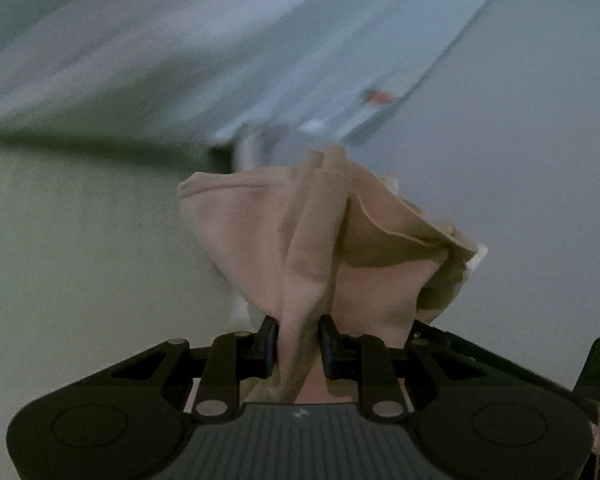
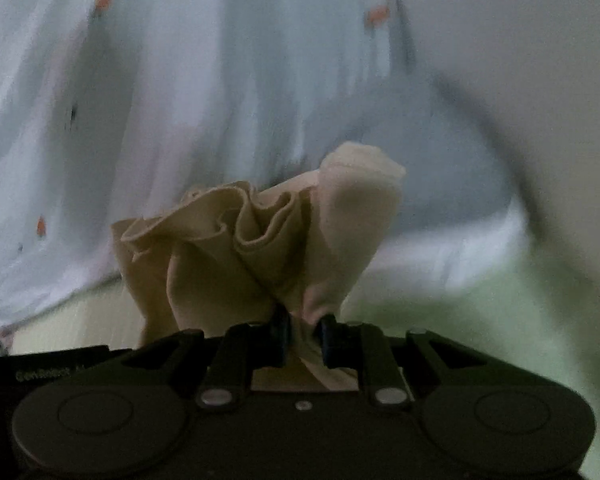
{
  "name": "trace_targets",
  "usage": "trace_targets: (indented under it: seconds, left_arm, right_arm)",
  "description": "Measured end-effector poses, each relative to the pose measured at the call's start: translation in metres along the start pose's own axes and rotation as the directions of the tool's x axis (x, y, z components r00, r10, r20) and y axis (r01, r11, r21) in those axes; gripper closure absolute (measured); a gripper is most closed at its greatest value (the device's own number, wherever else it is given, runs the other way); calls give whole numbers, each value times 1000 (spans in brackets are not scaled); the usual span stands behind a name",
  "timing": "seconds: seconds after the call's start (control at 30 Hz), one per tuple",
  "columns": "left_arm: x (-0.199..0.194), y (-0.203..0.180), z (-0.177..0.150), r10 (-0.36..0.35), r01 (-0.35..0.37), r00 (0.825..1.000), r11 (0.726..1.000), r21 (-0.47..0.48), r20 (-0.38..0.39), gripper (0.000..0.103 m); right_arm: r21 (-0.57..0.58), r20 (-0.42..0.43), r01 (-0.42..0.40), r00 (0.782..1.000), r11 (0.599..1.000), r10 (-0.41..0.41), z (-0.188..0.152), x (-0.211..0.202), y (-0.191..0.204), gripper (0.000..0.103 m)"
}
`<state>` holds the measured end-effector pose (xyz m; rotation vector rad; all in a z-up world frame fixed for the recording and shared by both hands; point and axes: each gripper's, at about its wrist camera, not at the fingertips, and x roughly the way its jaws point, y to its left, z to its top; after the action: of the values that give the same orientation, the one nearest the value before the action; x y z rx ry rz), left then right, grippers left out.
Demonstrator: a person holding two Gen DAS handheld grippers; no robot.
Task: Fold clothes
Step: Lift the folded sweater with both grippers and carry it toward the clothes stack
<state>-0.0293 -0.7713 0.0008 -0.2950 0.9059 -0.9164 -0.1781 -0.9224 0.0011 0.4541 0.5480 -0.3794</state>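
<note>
Nearest each lens, black jaws are pinching bunched beige cloth (image 1: 312,240); left gripper (image 1: 298,350) is clamping a gathered fold, right gripper (image 2: 304,340) is clamping ruffled edges (image 2: 228,224); beyond, blurred pale blue sheet (image 2: 180,100) with small orange marks is lying over a light green surface (image 1: 80,260).

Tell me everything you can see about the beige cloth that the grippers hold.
The beige cloth is soft, thin-looking fabric with stitched hems, bunched into loose folds and ruffles. The left gripper pinches one gathered part; the right gripper pinches another, each shut on it. The cloth fans out beyond the fingers. Its full shape is hidden.
</note>
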Motion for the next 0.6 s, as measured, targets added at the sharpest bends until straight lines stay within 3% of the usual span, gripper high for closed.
trace_targets:
  seconds: [0.13, 0.23, 0.3, 0.33, 0.37, 0.43, 0.5, 0.57, 0.6]
  left_arm:
    - [39, -37, 61, -74, 71, 995, 996, 51, 71, 80]
    - [67, -60, 97, -83, 67, 988, 991, 119, 131, 79]
    - [99, -57, 113, -12, -3, 990, 995, 105, 140, 75]
    - [116, -56, 121, 24, -38, 989, 995, 97, 143, 74]
    - [133, -48, 123, 87, -99, 989, 990, 96, 120, 74]
    - [162, -32, 124, 208, -215, 975, 972, 96, 75, 75]
    - [159, -16, 118, 230, -238, 969, 967, 88, 93, 72]
    - [153, -10, 114, 235, -249, 962, 965, 89, 141, 55]
    - [156, -9, 118, 236, -253, 959, 962, 104, 155, 54]
  right_arm:
    - [-34, 145, 23, 989, 999, -18, 73, 6, -32, 87]
    - [-52, 233, 39, 972, 998, -26, 125, 23, -49, 87]
    - [-67, 251, 69, 967, 995, -50, 155, 46, -58, 85]
    - [-58, 255, 102, 963, 993, -84, 163, 62, -63, 76]
    - [-43, 259, 142, 958, 989, -127, 167, 78, -68, 53]
    - [-14, 249, 227, 944, 974, -217, 173, 110, -79, 34]
    - [5, 183, 300, 938, 954, -296, 169, 133, -85, 44]
    - [16, 205, 273, 941, 962, -271, 154, 132, -84, 45]
    - [8, 226, 245, 944, 970, -240, 148, 132, -85, 45]
